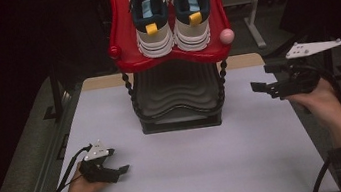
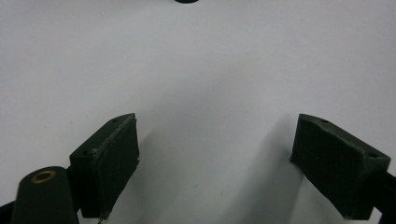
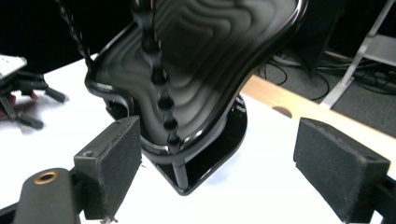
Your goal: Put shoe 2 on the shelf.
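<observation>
Right gripper (image 1: 263,83) beside the shoe rack (image 1: 178,95)

Your right jaws stand wide and empty; your left gripper (image 1: 118,170) (also wide, empty) rests low on the table (image 1: 209,171). The sneakers (image 1: 170,15) sit on the red top tier (image 1: 122,37). Advancing carelessly risks striking the beaded post (image 3: 161,93) and tipping the rack.

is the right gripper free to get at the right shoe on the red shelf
Probably yes. The right gripper hangs open and empty beside the rack, below the red shelf. The right shoe sits heel-out with nothing in front; only the pink knob stands near that route.
</observation>
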`<state>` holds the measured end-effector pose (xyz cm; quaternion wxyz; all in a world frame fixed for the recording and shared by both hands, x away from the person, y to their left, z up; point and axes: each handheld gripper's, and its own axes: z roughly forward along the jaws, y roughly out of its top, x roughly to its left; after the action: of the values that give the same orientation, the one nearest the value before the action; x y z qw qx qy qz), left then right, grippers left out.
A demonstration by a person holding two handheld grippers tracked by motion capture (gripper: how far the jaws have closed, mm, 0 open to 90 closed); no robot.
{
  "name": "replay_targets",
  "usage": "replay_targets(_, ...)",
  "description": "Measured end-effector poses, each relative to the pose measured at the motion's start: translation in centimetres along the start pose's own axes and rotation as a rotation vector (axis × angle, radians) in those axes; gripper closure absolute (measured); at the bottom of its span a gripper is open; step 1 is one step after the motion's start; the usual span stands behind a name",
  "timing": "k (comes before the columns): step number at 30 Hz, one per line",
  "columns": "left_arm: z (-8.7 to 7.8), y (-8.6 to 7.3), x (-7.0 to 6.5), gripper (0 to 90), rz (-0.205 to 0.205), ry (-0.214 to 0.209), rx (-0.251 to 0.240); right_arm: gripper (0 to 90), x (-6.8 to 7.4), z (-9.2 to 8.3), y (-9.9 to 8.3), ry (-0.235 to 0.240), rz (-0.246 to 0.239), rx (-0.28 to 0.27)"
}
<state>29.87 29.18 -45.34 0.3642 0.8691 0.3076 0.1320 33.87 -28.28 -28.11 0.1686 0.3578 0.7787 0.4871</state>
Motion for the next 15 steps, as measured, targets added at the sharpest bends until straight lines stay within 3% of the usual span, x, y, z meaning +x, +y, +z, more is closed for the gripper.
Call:
replay_targets(7,0.0,0.0,0.0,14.0,0.001,0.0,0.0,13.7,0.4,1.5,-2.6,0.012,0.016,0.05)
replay_targets(15,0.0,0.0,0.0,14.0,0.002,-0.001,0.002,13.5,0.9,2.3,-5.4,0.025,0.036,0.063)
